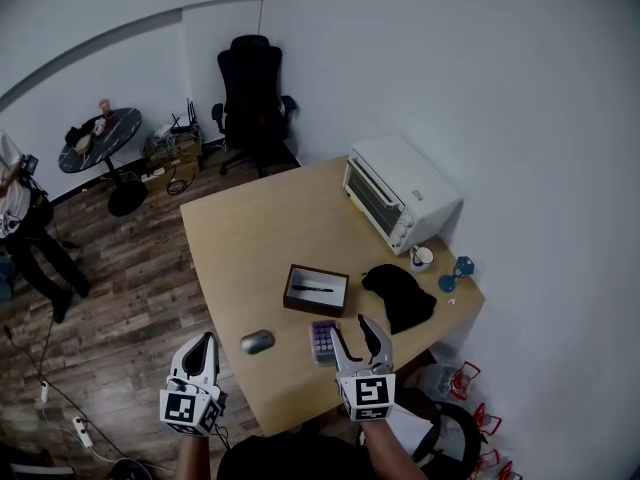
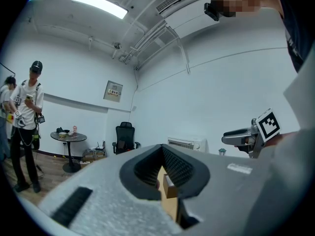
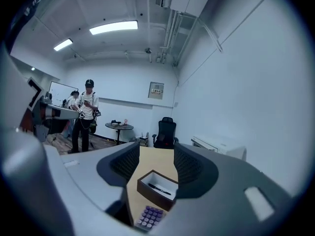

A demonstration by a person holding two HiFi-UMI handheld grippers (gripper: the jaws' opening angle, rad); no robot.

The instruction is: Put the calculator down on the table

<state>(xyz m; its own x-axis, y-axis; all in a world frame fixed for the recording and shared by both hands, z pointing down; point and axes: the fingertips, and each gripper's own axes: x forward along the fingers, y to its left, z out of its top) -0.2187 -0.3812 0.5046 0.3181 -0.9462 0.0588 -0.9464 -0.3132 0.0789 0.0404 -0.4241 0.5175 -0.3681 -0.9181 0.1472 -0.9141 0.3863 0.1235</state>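
The calculator (image 1: 322,341), small with purple keys, lies flat on the wooden table (image 1: 260,238) near its front edge. My right gripper (image 1: 350,326) hovers just right of it, open, with nothing between its fingers. In the right gripper view the calculator (image 3: 149,217) shows low between the spread jaws of the right gripper (image 3: 156,166). My left gripper (image 1: 206,340) hangs left of the table's edge, above the floor, shut and empty. In the left gripper view the left gripper (image 2: 165,181) has its pads nearly touching.
A brown box holding a pen (image 1: 316,290) sits behind the calculator, a grey mouse (image 1: 257,342) to its left, a black cloth (image 1: 400,293) to the right. Farther back stand a white toaster oven (image 1: 398,192), a mug (image 1: 421,258) and a blue hourglass (image 1: 456,272). People stand at far left (image 1: 25,228).
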